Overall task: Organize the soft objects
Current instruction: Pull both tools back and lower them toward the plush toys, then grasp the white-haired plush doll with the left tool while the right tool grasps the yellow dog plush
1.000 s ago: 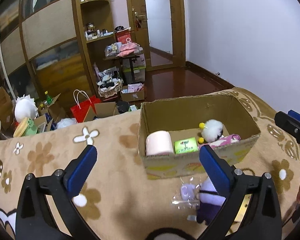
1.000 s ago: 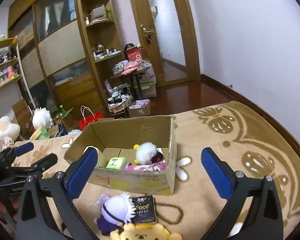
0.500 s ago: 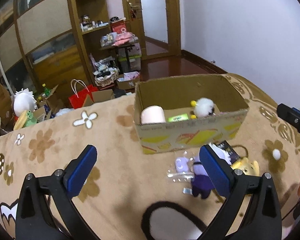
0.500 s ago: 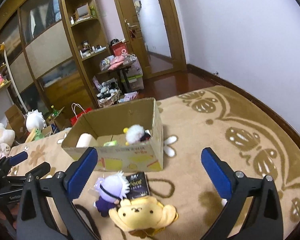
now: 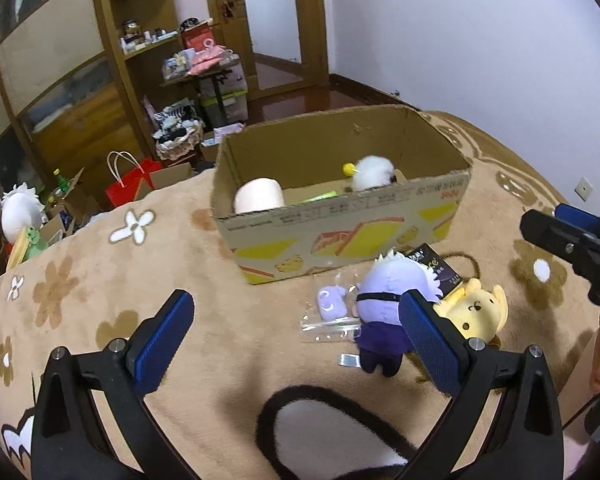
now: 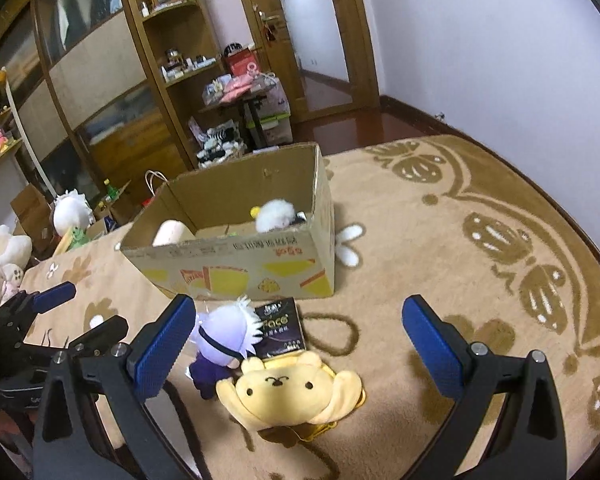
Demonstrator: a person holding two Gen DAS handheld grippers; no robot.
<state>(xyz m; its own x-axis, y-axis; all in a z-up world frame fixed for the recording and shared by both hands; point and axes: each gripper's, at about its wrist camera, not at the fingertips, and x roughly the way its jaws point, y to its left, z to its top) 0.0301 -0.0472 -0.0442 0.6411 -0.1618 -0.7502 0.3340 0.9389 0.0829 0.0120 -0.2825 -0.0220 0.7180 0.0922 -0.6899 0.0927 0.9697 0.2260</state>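
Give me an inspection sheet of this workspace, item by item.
Surface: beige patterned blanket.
Job's things: yellow plush and purple doll lie outside, in front of the cardboard box; white fluffy toy inside.
Clutter: dark packet, clear bag with small purple item, pink roll in box.
Grippers: left gripper and right gripper open, empty.
Cables: nothing seen.
Surroundings: wooden shelves, door, red bag.
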